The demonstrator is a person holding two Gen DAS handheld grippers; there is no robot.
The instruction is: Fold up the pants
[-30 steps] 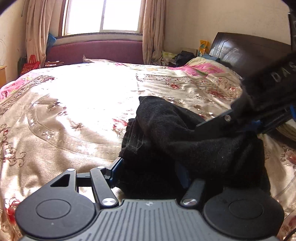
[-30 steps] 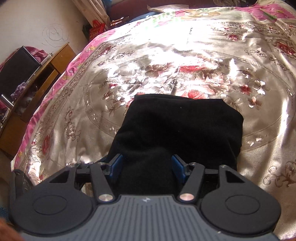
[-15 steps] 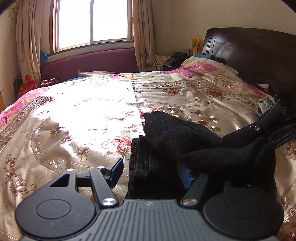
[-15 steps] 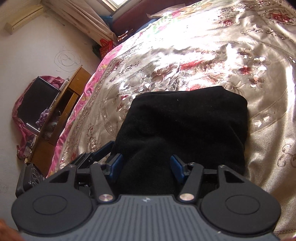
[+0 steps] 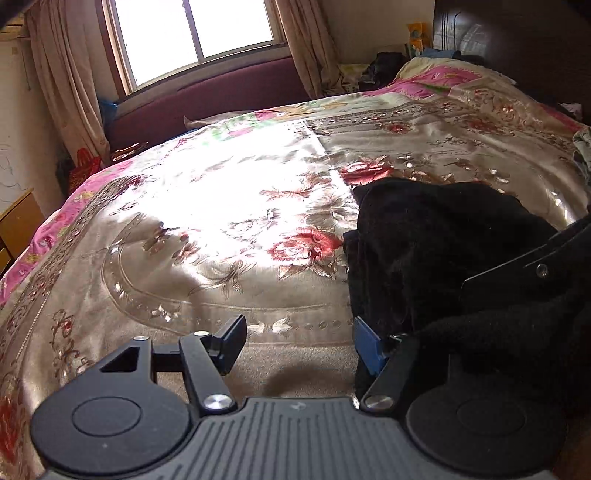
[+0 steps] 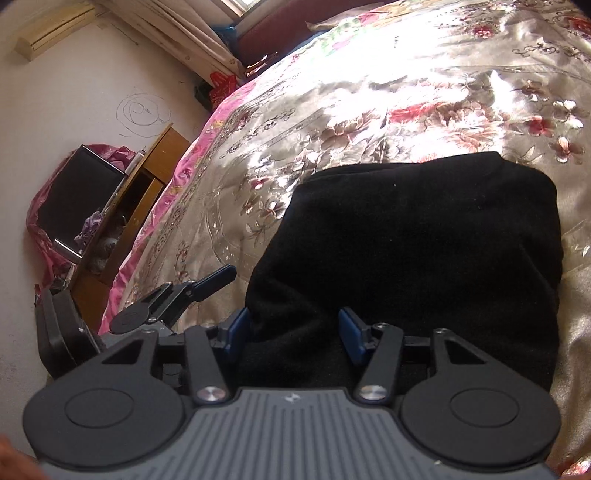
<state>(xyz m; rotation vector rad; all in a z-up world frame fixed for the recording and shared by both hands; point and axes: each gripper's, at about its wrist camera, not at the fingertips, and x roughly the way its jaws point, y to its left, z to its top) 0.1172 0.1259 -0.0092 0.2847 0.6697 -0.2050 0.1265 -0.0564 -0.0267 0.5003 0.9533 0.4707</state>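
Note:
The black pants (image 6: 424,243) lie folded into a thick bundle on the flowered bedspread (image 6: 369,92). In the left wrist view the bundle (image 5: 436,251) sits at the right. My left gripper (image 5: 299,341) is open and empty, just left of the bundle, its right finger beside the cloth. My right gripper (image 6: 291,332) is open with the near edge of the bundle between its spread fingers, not pinched. The left gripper (image 6: 173,299) also shows at the left in the right wrist view.
A dark wooden headboard (image 5: 517,44) stands at the far right and a window (image 5: 195,33) with curtains at the back. A wooden side cabinet (image 6: 140,192) with a dark screen stands off the bed's left edge. Pillows and clutter lie near the headboard.
My left gripper has slid left off the pants and now stands over bare bedspread. My right gripper has drawn back slightly and tilted, still spread around the bundle's near edge.

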